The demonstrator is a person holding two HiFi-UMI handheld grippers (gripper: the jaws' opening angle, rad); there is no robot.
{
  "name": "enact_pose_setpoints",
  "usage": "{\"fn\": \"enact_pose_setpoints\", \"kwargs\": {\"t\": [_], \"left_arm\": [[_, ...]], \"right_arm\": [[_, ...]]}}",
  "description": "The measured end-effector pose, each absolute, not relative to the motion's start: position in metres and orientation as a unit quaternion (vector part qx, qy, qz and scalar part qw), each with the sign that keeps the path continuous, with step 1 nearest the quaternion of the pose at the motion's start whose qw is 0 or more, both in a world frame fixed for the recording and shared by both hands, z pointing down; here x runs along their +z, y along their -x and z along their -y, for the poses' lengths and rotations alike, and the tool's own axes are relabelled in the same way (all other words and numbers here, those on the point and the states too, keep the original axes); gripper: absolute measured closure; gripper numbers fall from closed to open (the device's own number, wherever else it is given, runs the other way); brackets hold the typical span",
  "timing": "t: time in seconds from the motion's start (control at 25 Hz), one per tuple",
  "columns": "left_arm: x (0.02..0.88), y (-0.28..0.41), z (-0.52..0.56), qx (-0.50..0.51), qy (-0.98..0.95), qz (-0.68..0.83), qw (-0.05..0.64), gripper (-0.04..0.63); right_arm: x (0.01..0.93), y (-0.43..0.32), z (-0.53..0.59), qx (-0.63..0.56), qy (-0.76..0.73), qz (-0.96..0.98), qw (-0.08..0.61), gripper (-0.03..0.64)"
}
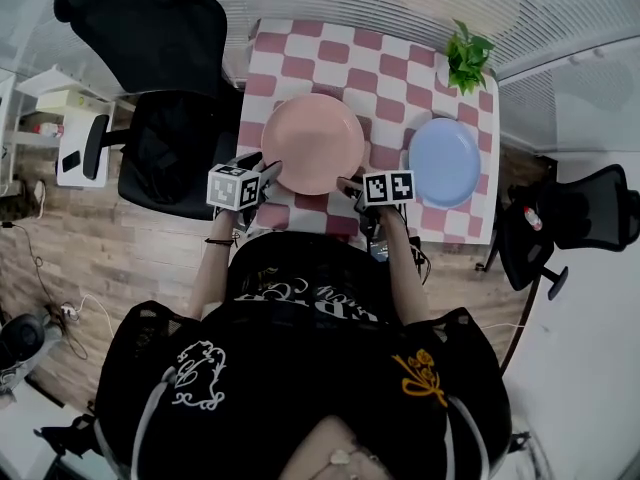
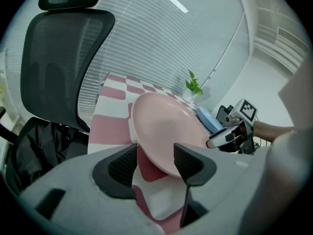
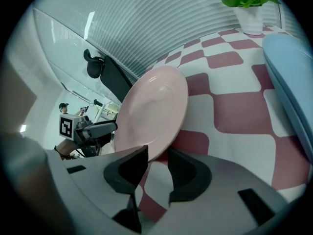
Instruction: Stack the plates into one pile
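Note:
A pink plate (image 1: 313,143) lies on the red-and-white checked table (image 1: 300,68), left of a blue plate (image 1: 445,161). My left gripper (image 1: 270,176) is at the pink plate's near-left rim and my right gripper (image 1: 348,186) at its near-right rim. In the left gripper view the jaws (image 2: 155,163) stand wide open with the pink plate's (image 2: 166,131) edge between them and a gap beside one pad. In the right gripper view the jaws (image 3: 155,155) are open around the pink plate's (image 3: 151,114) rim, with table showing between the pads. The blue plate (image 3: 288,82) lies apart at the right.
A small potted plant (image 1: 467,56) stands at the table's far right corner. A black office chair (image 1: 160,88) is close to the table's left side, and another chair (image 1: 580,218) stands at the right. The person stands at the table's near edge.

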State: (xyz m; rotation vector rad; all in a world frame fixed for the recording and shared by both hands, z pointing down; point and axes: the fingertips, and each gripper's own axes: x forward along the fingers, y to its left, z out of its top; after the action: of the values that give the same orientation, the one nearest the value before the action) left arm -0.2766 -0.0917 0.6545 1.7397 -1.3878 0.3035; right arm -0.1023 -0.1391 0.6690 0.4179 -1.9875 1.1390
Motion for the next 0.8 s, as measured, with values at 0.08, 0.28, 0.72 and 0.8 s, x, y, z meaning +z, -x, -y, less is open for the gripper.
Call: {"fn": "enact_pose_setpoints", "kwargs": {"t": [0.08,0.28,0.72,0.8], "left_arm": [[0.663,0.273,0.089,0.138,-0.699,0.55,0.436,0.365],[0.67,0.269,0.085,0.187,-0.715,0.538,0.405,0.37],[0.64,0.265,0.099,0.172,-0.73,0.548,0.372,0.385],[0.627,0.26,0.106,0.168,-0.736,0.55,0.357,0.385]], "right_arm": [[0.67,0.103,0.135,0.443,-0.165,0.785,0.401,0.489],[0.672,0.103,0.131,0.441,-0.182,0.783,0.399,0.494],[0.637,0.095,0.143,0.424,-0.208,0.796,0.378,0.5],[0.628,0.09,0.149,0.421,-0.212,0.802,0.366,0.5]]}}
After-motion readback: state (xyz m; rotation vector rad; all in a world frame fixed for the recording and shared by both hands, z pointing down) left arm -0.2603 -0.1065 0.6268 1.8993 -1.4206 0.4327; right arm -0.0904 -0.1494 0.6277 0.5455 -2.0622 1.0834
